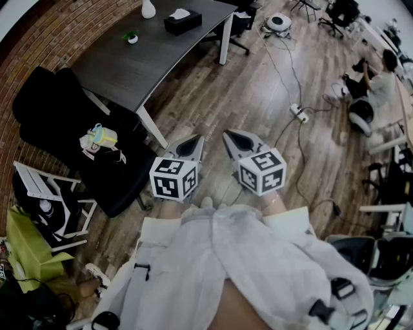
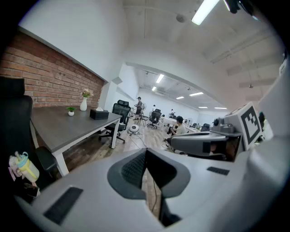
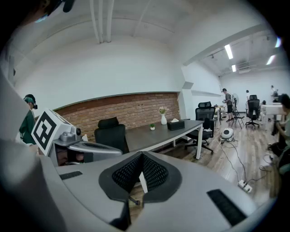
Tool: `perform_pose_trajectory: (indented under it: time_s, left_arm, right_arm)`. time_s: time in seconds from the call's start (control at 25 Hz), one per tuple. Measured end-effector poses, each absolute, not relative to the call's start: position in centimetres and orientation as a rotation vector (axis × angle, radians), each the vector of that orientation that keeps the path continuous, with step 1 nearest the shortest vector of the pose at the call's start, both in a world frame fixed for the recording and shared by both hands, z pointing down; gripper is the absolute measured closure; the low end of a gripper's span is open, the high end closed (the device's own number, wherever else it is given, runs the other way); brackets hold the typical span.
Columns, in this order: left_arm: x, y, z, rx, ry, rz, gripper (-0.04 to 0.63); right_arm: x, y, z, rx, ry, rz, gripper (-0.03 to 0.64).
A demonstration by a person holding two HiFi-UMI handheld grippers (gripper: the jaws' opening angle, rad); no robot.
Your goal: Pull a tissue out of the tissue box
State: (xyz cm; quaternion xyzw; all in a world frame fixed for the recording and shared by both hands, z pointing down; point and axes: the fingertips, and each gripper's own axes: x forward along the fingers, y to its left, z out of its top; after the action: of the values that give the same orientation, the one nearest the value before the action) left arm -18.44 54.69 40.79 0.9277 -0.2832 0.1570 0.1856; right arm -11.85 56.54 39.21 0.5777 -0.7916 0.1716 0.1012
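The black tissue box [image 1: 182,21] stands at the far end of the dark grey table [image 1: 129,64], a white tissue poking out of its top. It is small and distant in the left gripper view [image 2: 99,114] and in the right gripper view [image 3: 176,124]. Both grippers hang side by side over the wood floor, well short of the table and close to the person's body. My left gripper [image 1: 189,147] is shut with nothing in it, as its own view [image 2: 146,156] confirms. My right gripper [image 1: 242,143] is shut and empty too, jaws together [image 3: 142,170].
A white vase [image 1: 148,9] and a small potted plant [image 1: 132,38] share the table. Black office chairs [image 1: 71,122] stand at its near left side. A power strip with cables [image 1: 298,113] lies on the floor, and a person [image 1: 381,77] sits at the right.
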Motion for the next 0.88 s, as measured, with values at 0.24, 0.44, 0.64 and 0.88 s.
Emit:
perform_pose_trajectory:
  time_s: [0.24,0.44,0.64,0.88]
  left_arm:
    - [-19.7,53.9,41.8,2.586,-0.832,0.486,0.591]
    - [-20.4,53.3,42.7,2.556,-0.845,0.514,0.591]
    - [-20.1,52.6,43.0,2.583,-0.807,0.549,0.591]
    - [-19.5,52.8,43.5,2.684,-0.665,0.566,0.591]
  right_arm:
    - [-13.3,56.3,40.8,1.637,-2.349,0.558,0.615]
    - [-12.9,56.1,41.4,1.646,-2.332,0.579,0.615]
    - [-13.1,55.5,41.5,1.683,-2.326,0.579,0.615]
    - [-13.9,54.8,40.5,1.791,-2.409,0.572,0.615]
